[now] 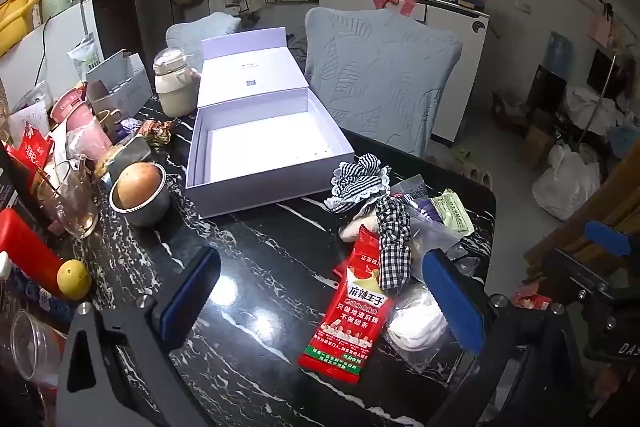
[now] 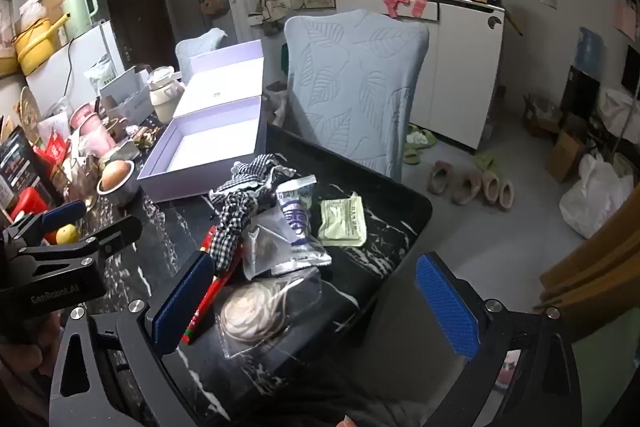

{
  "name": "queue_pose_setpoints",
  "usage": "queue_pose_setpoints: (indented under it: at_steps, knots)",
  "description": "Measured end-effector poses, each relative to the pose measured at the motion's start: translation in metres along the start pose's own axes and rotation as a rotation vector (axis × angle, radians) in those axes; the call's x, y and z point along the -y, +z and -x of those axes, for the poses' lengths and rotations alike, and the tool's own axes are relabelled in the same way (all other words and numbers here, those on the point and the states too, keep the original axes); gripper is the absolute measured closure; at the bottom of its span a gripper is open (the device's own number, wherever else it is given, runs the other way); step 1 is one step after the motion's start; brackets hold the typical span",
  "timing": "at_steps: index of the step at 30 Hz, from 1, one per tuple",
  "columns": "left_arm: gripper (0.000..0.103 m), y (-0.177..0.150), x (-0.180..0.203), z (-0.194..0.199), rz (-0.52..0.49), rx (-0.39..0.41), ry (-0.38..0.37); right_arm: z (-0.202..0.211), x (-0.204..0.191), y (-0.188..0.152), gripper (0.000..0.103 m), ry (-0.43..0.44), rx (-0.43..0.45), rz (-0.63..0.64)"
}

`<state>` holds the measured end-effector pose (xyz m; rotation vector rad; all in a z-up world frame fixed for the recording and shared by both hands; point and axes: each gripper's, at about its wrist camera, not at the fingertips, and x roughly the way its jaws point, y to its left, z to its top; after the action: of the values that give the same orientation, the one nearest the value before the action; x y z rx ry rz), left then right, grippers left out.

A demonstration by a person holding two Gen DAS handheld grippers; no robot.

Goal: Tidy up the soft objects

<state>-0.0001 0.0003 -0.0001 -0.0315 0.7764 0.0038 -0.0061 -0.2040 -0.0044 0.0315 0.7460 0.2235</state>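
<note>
An open lavender box (image 1: 264,143) with an upright lid sits empty on the black marble table (image 1: 256,251); it also shows in the right wrist view (image 2: 208,151). To its right lies a pile: a striped frilly cloth (image 1: 360,179), a black-and-white checked cloth (image 1: 394,239), a red snack packet (image 1: 354,311), a clear bag with white soft pieces (image 1: 416,319), a purple packet (image 2: 298,223) and a pale green sachet (image 2: 344,223). My left gripper (image 1: 320,299) is open, hovering over the red packet. My right gripper (image 2: 316,307) is open above the clear bag (image 2: 260,307).
The table's left side is crowded: a metal cup holding a round brown thing (image 1: 138,191), a glass mug (image 1: 76,203), a lemon (image 1: 74,279), a red bottle (image 1: 24,247), a cream jar (image 1: 176,83). A blue-covered chair (image 1: 380,75) stands behind the table. Slippers (image 2: 468,187) lie on the floor.
</note>
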Motion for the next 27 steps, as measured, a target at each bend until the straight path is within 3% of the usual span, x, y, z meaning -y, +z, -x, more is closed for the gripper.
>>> queue_pose_setpoints:
  at_steps: [27]
  knots:
    - [0.000, -0.006, 0.007, -0.006, -0.041, -0.024, -0.040, -0.004, 0.008, 0.000, 0.000, -0.016, -0.021, -0.009]
